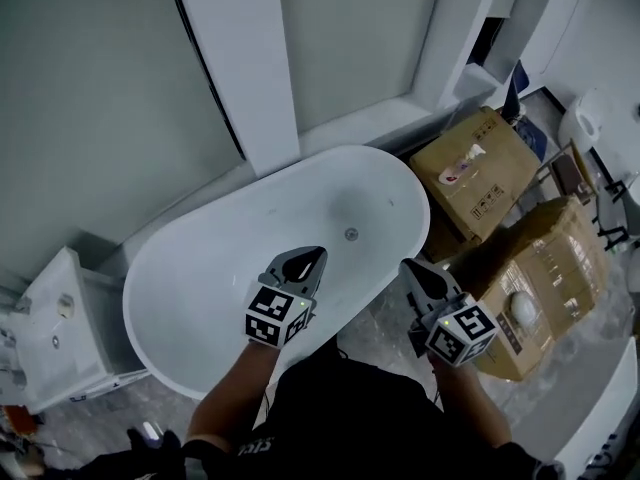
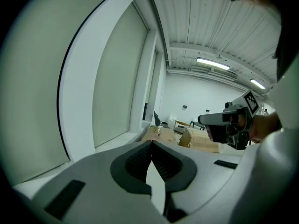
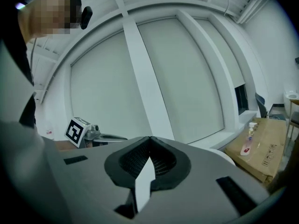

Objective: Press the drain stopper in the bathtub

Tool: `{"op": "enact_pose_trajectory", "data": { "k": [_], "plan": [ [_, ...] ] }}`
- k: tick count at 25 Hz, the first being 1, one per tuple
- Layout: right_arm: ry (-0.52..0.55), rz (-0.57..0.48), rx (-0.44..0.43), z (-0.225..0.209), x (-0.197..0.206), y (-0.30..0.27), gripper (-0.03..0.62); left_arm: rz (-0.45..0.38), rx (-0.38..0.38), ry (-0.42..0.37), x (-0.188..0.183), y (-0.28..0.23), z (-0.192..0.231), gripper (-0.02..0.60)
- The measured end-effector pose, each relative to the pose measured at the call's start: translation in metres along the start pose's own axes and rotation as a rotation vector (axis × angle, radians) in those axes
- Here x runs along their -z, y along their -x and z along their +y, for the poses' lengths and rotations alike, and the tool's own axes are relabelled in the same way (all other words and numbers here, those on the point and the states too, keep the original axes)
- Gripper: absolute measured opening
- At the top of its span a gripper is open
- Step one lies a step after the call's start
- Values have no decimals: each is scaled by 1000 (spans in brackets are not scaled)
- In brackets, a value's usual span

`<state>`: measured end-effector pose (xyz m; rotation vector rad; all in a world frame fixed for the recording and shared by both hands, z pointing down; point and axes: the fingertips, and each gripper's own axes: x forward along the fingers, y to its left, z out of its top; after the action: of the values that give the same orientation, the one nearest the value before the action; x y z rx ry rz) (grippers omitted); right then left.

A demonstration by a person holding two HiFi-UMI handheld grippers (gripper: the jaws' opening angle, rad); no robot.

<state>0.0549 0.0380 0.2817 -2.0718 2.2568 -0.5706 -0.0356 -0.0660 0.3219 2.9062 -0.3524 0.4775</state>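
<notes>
The white oval bathtub (image 1: pixel 200 268) lies below me, and its small round metal drain stopper (image 1: pixel 351 234) sits on the tub floor toward the far end. My left gripper (image 1: pixel 319 253) hovers over the tub's near side, short of the stopper, and is shut on nothing. My right gripper (image 1: pixel 405 265) hangs beside the tub's right rim, also shut with nothing held. In the left gripper view the jaws (image 2: pixel 152 144) meet at the tips and point level at the room. The right gripper view shows its jaws (image 3: pixel 149 138) closed and aimed at the window wall. The stopper is hidden in both gripper views.
Two cardboard boxes (image 1: pixel 475 173) (image 1: pixel 545 278) stand right of the tub, close to my right gripper. A white cabinet (image 1: pixel 50 338) sits at the left. A window wall with a white pillar (image 1: pixel 240 68) runs behind the tub.
</notes>
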Motion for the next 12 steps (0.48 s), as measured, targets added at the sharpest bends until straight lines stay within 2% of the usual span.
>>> {"op": "enact_pose_trajectory", "data": {
  "k": [6, 12],
  "plan": [
    [-3, 77, -108, 9, 2, -74, 14, 37, -7, 68, 9, -25, 45, 11],
    [-8, 105, -137, -23, -9, -105, 14, 48, -41, 100, 6, -55, 65, 11]
  ]
}}
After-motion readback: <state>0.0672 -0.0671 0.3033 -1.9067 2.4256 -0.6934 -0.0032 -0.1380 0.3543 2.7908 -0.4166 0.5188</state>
